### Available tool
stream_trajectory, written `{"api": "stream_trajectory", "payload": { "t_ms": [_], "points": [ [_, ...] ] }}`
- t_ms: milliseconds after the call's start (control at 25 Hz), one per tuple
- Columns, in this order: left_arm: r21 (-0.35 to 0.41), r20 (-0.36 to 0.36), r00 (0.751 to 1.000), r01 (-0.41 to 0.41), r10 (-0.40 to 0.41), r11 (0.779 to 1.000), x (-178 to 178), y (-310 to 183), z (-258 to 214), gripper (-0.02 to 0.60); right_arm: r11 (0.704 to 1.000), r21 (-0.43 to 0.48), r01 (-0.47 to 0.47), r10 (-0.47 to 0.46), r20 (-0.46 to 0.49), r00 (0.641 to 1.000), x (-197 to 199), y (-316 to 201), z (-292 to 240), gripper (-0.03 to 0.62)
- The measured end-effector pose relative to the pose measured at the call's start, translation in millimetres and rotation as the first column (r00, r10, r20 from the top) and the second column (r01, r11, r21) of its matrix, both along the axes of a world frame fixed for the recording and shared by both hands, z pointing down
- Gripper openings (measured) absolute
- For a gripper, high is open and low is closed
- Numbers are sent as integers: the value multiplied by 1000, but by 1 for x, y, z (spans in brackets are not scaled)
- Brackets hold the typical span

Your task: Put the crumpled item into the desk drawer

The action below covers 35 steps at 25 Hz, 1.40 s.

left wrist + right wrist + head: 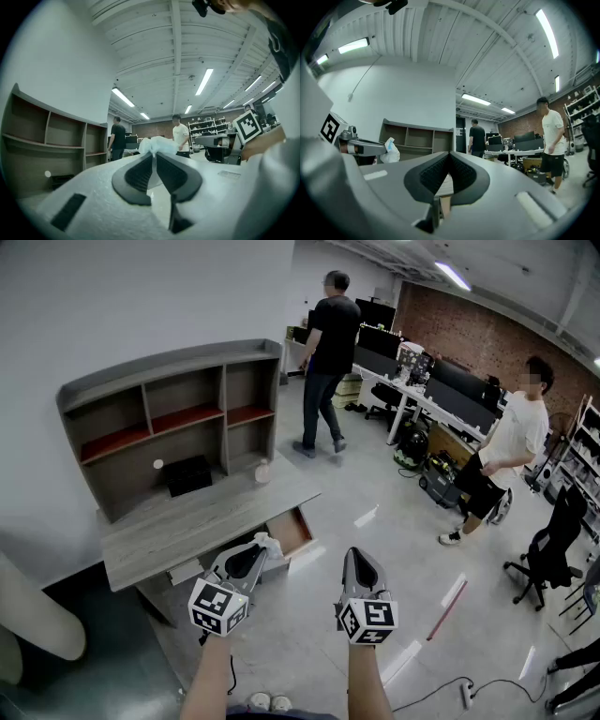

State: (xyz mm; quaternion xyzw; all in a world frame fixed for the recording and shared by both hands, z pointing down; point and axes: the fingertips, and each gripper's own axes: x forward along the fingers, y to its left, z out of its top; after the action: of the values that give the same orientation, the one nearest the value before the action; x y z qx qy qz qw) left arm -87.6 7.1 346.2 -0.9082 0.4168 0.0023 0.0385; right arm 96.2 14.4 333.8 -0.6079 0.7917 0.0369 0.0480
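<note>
Left claw (pixel 262 546) (pixel 154 153) is clamped on the crumpled item (pixel 271 542) (pixel 155 144). It's a white wad, thin plastic or paper, can't tell which. The wad is pinched at the tips and bulges out past them. In the head view it sits over the near left part of the open drawer (pixel 291 531), held in the air, not resting on anything. The right gripper view shows the same wad (pixel 390 151) at the left claw's tip, with the shelf unit behind it.

Right claw (pixel 356 555) (pixel 449 155) has its jaws closed tip to tip with nothing between them. It is held over the floor (pixel 394 521), right of the drawer and apart from it.

The drawer is pulled out under the bench's front right corner, with a brownish inside. The bench (pixel 178 526) is grey wood against the white wall.

A shelf unit (pixel 173 409) stands along the bench's back edge. A black box (pixel 187 474) sits at its foot near the middle.

Background: a person in black (pixel 328 352) is walking past the desks, and a person in a white shirt (pixel 506 451) is standing at right. An office chair (pixel 553 554) is at the far right.
</note>
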Motion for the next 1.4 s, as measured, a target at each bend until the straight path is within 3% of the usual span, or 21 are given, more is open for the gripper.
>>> {"api": "stream_trajectory", "payload": {
  "t_ms": [1400],
  "points": [
    [-41, 10, 1000, -16, 16, 999, -2, -1, 18, 31, 999, -41, -6, 7, 22, 1000, 1, -3, 19, 12]
  ]
}}
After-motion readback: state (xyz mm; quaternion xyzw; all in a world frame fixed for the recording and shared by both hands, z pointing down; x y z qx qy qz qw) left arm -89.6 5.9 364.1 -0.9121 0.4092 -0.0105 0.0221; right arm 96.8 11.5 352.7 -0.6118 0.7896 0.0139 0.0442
